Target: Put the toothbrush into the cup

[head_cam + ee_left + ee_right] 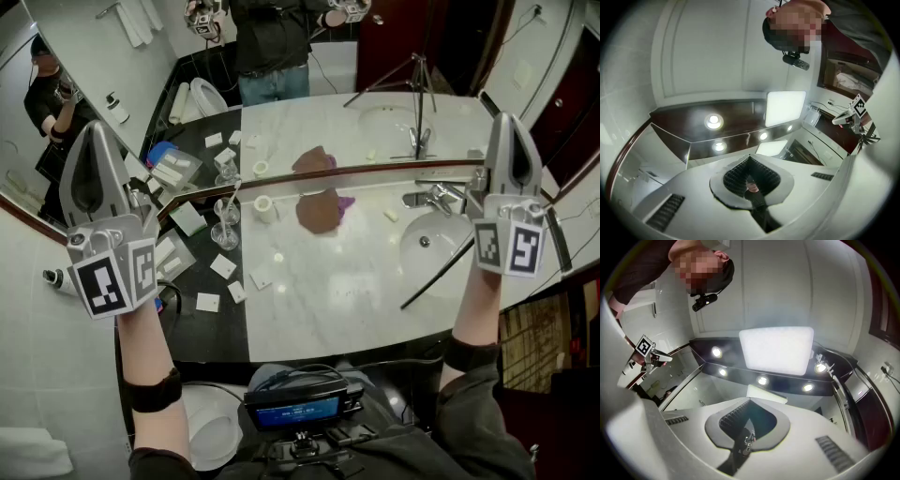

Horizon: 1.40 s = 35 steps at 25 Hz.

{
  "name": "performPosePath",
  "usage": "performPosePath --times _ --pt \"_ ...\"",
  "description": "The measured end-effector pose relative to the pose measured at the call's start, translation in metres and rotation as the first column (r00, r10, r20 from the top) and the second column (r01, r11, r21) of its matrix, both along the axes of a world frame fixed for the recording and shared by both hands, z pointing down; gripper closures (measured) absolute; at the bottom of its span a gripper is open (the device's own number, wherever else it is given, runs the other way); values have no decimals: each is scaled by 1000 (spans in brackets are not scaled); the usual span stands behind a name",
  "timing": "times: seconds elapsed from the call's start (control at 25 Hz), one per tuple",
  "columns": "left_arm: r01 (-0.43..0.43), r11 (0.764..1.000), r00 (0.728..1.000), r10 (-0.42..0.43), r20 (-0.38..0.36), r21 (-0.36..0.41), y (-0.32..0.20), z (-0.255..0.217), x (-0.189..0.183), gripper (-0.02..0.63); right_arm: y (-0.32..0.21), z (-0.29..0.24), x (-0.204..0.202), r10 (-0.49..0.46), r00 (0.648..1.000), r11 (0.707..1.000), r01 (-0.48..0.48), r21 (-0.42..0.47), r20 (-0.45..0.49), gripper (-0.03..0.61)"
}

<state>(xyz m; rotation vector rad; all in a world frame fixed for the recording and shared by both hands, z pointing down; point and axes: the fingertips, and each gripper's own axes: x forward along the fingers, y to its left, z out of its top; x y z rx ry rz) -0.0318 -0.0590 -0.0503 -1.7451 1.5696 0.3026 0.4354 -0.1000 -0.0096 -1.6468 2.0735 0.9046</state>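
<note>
Above the counter, left gripper [94, 141]: it is pointing upward at the left of the head view, with a hand gripping it from below; its jaws are pressing together with nothing between them [750, 161].
Right gripper [511, 127]: it is rising at the right of the head view, over the sink's side of the counter; its jaws are meeting too and are carrying nothing [749, 401].
Cup [225, 236]: a clear glass is standing upright on the dark strip at the left of the marble counter [328, 281], close to the mirror's lower edge.
Toothbrush [230, 211]: a thin pale stick is standing in the cup and leaning slightly right, its top crossing the mirror frame; it is too small to make out the bristles.
Toothbrush relative to grippers: it is sitting lower and to the right of the left gripper, well apart from it, and farther again from the right gripper; neither one is touching it.
Other things: a small white cup-like piece [264, 208] is sitting just right of the glass, a brown cloth [319, 211] is lying beyond that, and white packets [223, 266] are lying scattered near the glass.
Sink [431, 248]: its faucet [429, 198] is standing near the right gripper's side.
</note>
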Motion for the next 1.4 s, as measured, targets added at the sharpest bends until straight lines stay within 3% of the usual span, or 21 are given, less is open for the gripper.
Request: performPosePath --times 0.32,0.64,1.04,1.28,1.4 --pt "11 984 998 -23 -65 -177 -14 56 -59 611 -32 57 -69 -59 998 988 62 -141 24 561" --pt "37 930 992 -78 -97 -367 -36 136 -113 611 -64 121 -149 -166 986 937 168 -306 33 561" --pt "53 839 985 -134 -111 -541 -37 235 -152 611 -69 217 -256 -333 943 790 289 -541 17 561" --pt "37 775 979 -154 -131 -631 -31 289 -161 611 -63 274 -292 -384 923 700 317 -640 36 561" --pt "37 757 980 -156 -125 -652 -27 320 -164 611 -53 304 -307 -402 914 647 328 -688 57 561"
